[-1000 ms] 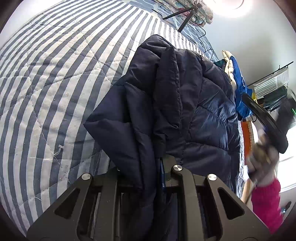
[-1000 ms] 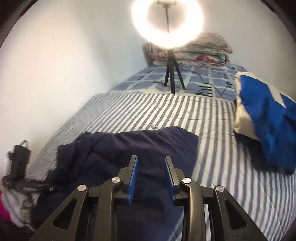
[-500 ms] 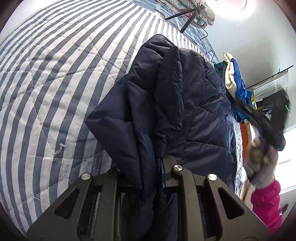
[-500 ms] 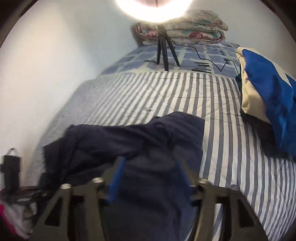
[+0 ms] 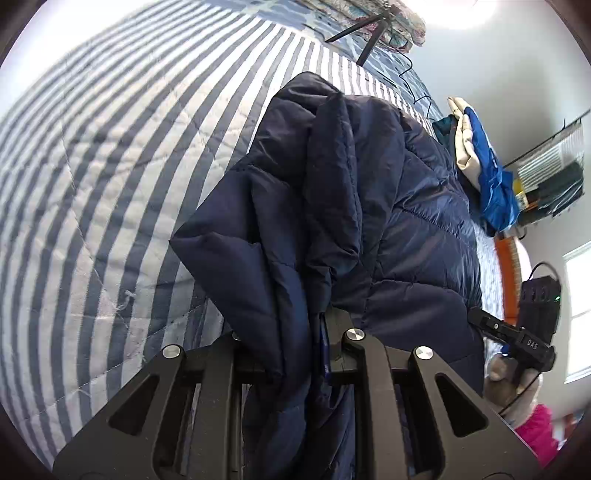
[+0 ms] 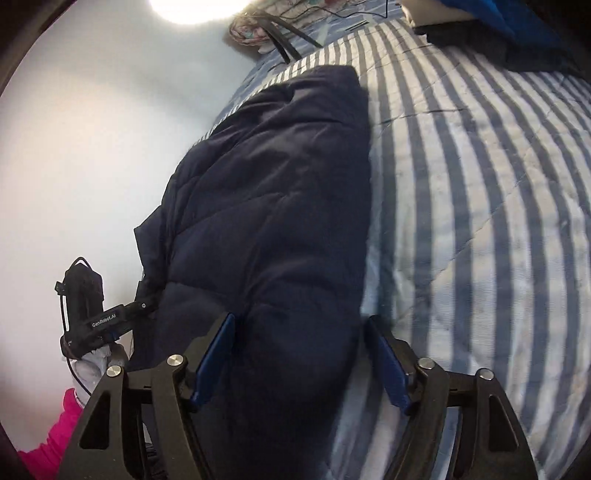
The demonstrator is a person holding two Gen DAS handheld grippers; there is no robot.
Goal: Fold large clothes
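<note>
Through my left wrist camera, my left gripper (image 5: 295,343) is clamped on a bunched fold of the navy puffer jacket (image 5: 351,192), fabric pinched tight between the fingers and draped over them. The rest of the jacket runs away from me across the striped quilt (image 5: 92,166), its far end near the tripod legs (image 5: 369,33). A blue and cream garment (image 5: 480,166) lies just beyond the jacket's right side. At the near right I see my other tool in a gloved hand (image 5: 513,373) with a pink sleeve.

Through my right wrist camera, my right gripper (image 6: 301,354) has its fingers wide apart, straddling the jacket's (image 6: 277,203) near edge, the blue pads (image 6: 218,354) on either side of the padding but not yet pressing it. The quilt (image 6: 480,184) stretches right and far. My left tool (image 6: 96,317) sits at the near left, level with the jacket's left edge.

I judge this to be the grab before a fold: one side held, the other being taken. Next I should close the right fingers on the thick edge, taking enough layers so the slippery shell does not slide out, then lift both hands together and carry the near end toward the far end.
</note>
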